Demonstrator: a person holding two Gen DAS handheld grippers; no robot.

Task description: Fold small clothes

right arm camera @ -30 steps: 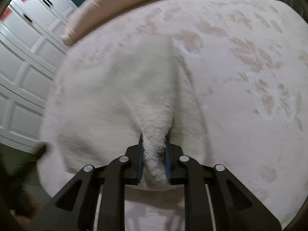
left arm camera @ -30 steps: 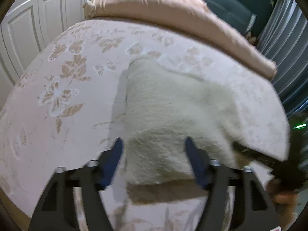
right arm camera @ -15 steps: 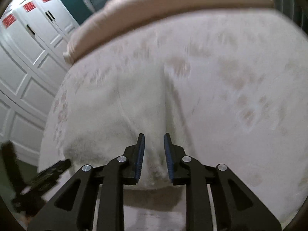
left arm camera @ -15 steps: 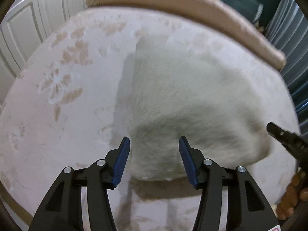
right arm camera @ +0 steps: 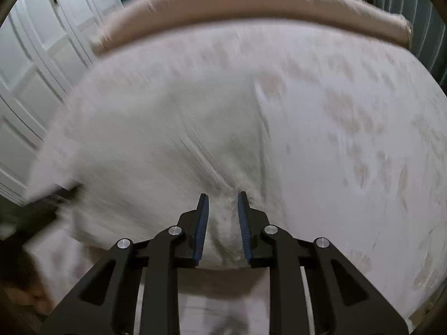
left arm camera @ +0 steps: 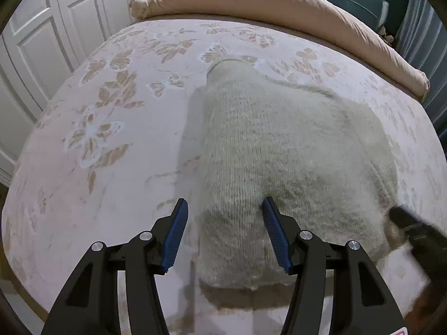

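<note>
A cream fuzzy knitted garment (left arm camera: 279, 150) lies folded on the floral bedspread (left arm camera: 111, 139). My left gripper (left arm camera: 225, 209) is open, its blue pads either side of the garment's near left corner, not closed on it. In the left wrist view my right gripper (left arm camera: 410, 229) appears as a dark blur at the garment's right edge. In the blurred right wrist view the garment (right arm camera: 156, 145) fills the left half. My right gripper (right arm camera: 222, 198) has its jaws slightly apart around a ridge of the garment's near edge; they do not pinch it.
A rolled pink duvet (left arm camera: 279, 2) lies along the far side of the bed. White panelled wardrobe doors (left arm camera: 42, 28) stand to the left. Dark blue curtains (left arm camera: 419, 42) hang at the right. The bed's near edge runs just below the grippers.
My right gripper was shut on the garment's edge and has since let go, jaws slightly parted. The garment has settled flat on the bed. My left gripper stayed open and shifted slightly.
</note>
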